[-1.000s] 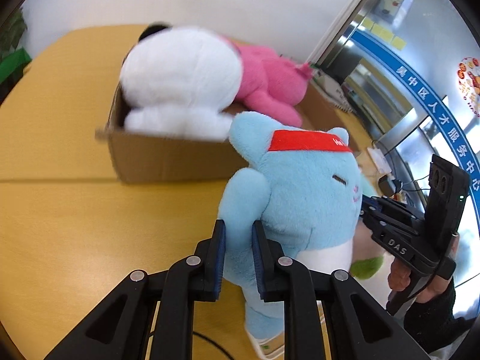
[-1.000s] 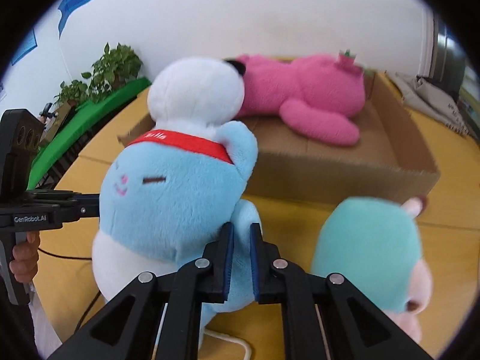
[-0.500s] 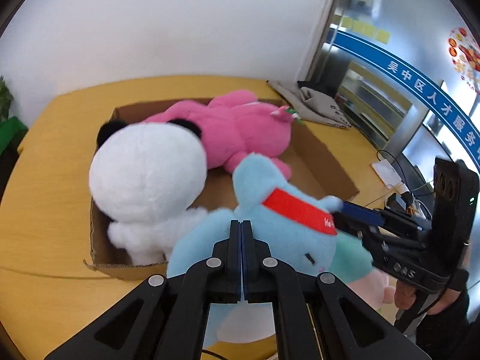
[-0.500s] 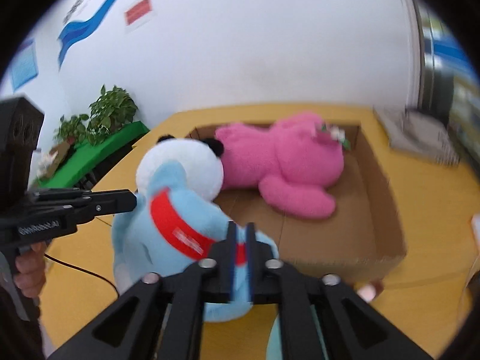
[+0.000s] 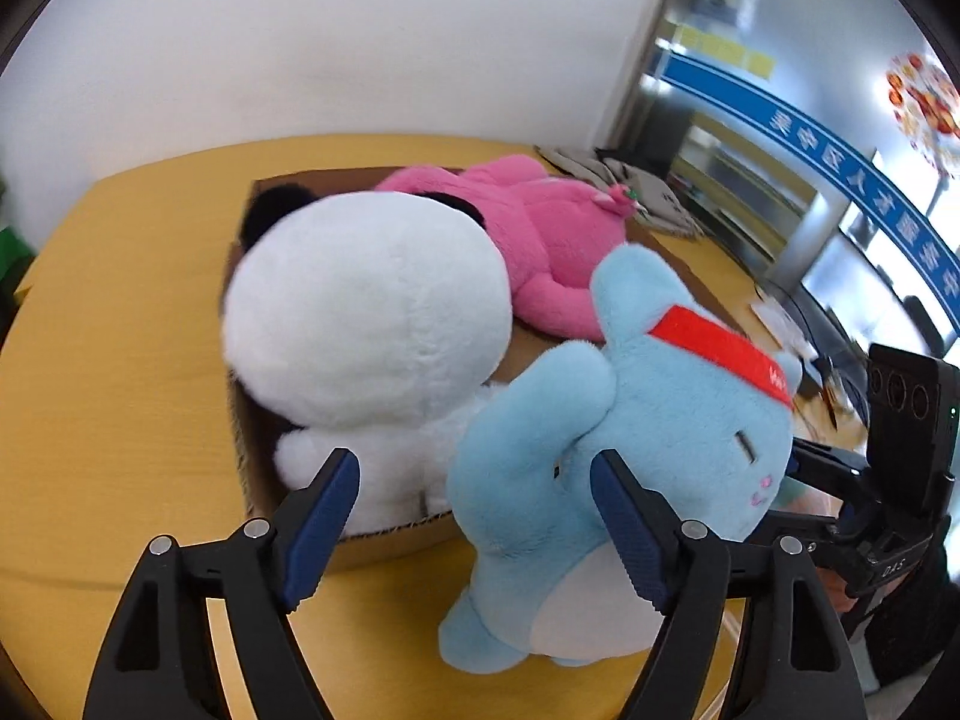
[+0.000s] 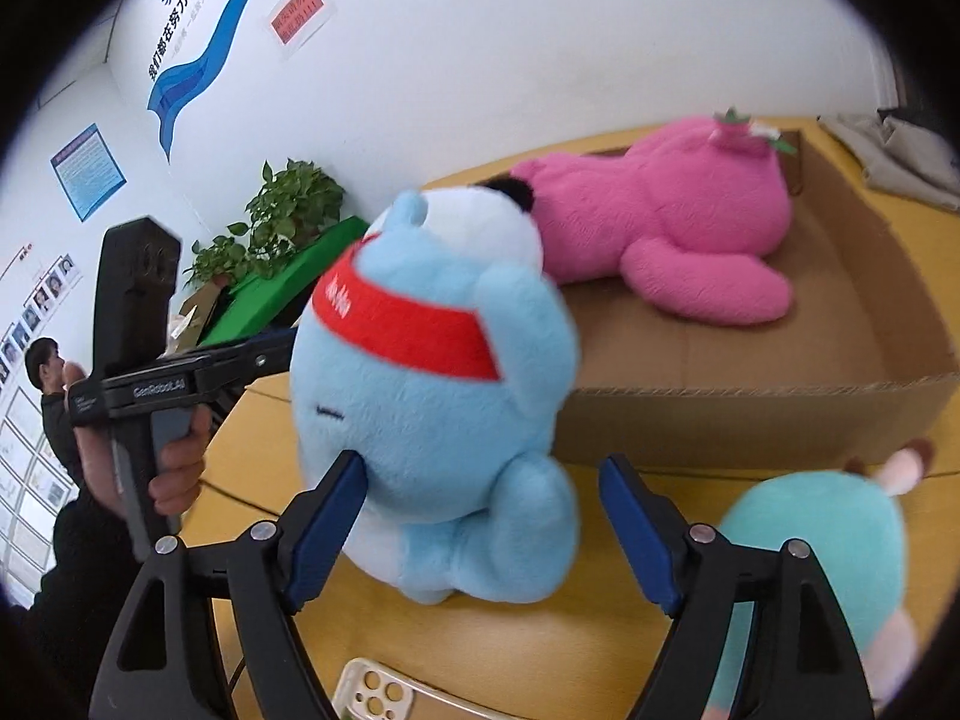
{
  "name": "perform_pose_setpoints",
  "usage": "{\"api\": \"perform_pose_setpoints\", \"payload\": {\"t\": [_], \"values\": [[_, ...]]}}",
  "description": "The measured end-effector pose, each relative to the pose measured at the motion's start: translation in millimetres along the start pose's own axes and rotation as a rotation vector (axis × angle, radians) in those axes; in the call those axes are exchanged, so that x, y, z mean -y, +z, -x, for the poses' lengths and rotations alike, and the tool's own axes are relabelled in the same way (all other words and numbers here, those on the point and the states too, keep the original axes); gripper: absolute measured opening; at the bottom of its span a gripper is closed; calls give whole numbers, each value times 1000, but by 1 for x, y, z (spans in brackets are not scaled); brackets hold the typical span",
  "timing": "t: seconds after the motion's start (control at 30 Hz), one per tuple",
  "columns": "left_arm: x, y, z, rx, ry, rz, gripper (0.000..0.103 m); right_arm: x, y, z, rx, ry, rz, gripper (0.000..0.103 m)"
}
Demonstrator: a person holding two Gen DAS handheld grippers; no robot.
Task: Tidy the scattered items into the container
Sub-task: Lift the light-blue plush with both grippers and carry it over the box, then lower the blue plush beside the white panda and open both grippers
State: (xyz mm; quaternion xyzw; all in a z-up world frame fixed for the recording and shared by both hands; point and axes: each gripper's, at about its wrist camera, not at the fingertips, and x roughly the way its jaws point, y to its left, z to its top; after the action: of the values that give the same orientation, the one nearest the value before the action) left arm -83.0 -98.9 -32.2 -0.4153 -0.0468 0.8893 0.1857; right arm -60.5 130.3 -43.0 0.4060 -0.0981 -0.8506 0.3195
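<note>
blue toy [image 5: 630, 456] flanked by both grippers, just outside the box [image 6: 750, 414]
the left gripper [image 5: 474, 516] and right gripper [image 6: 480, 516] are spread wide; nothing is pinched.

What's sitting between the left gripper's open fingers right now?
In the left wrist view, the left gripper is open around the blue plush; its raised arm fills the gap. The white panda plush is just behind the left finger.

public service office/lobby: blue wall banner [image 5: 864, 144] w/ chinese lettering, framed notices [image 6: 89, 171], staff photo boards [image 6: 36, 306], potted plant [image 6: 282, 210], glass partitions [image 5: 750, 180].
</note>
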Motion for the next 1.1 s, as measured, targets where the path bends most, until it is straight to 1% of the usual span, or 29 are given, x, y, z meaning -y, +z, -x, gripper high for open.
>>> {"api": "perform_pose_setpoints", "payload": {"t": [0.03,0.07,0.1,0.13,0.17,0.2,0.23,0.27,0.3,0.33,0.4,0.5,0.6,0.67,0.73,0.83,0.9,0.97,1.0,1.03,1.1], "values": [[0,2,-5,-16,-13,-18,82,-1,-2,-4,-6,-3,-1,80],[0,2,-10,-34,-26,-30,77,-2,-5,-6,-10,-2,-2,80],[1,1,-14,-59,-48,-35,60,-3,-7,-8,-12,8,-6,73],[2,0,-16,-75,-88,-32,43,-5,-9,-7,-7,20,-9,68],[4,-1,-13,-69,-115,-29,39,-7,-10,-6,4,24,-5,58],[9,-2,-10,-64,-114,-39,39,-9,-10,-3,21,20,7,46],[14,-3,-9,-62,-104,-50,37,-12,-10,1,37,14,19,42],[18,-4,-8,-61,-106,-48,36,-13,-8,4,50,8,29,32],[20,-5,-7,-64,-120,-37,34,-14,-6,8,63,1,38,23],[22,-5,-5,-61,-134,-17,31,-14,-5,11,75,-7,44,22],[28,-6,3,-42,-150,22,29,-13,-1,19,99,-10,48,19],[33,-1,11,-7,-138,71,28,-11,9,29,125,-19,54,19],[37,13,16,22,-122,108,28,-8,22,39,157,-42,66,18],[37,25,15,33,-117,110,28,-4,33,46,182,-54,72,17],[36,42,13,62,-115,132,28,-2,48,54,211,-70,87,17],[41,70,10,99,-114,181,28,2,81,67,260,-105,121,17],[45,90,-2,99,-99,225,28,9,106,69,274,-133,136,17],[49,107,-20,78,-65,262,28,16,126,62,257,-165,150,17],[49,112,-32,58,-41,276,28,22,135,53,231,-184,151,17],[47,113,-43,32,-20,294,28,28,141,42,196,-198,146,17],[36,105,-68,-34,19,343,28,45,145,12,98,-221,124,17]]}}
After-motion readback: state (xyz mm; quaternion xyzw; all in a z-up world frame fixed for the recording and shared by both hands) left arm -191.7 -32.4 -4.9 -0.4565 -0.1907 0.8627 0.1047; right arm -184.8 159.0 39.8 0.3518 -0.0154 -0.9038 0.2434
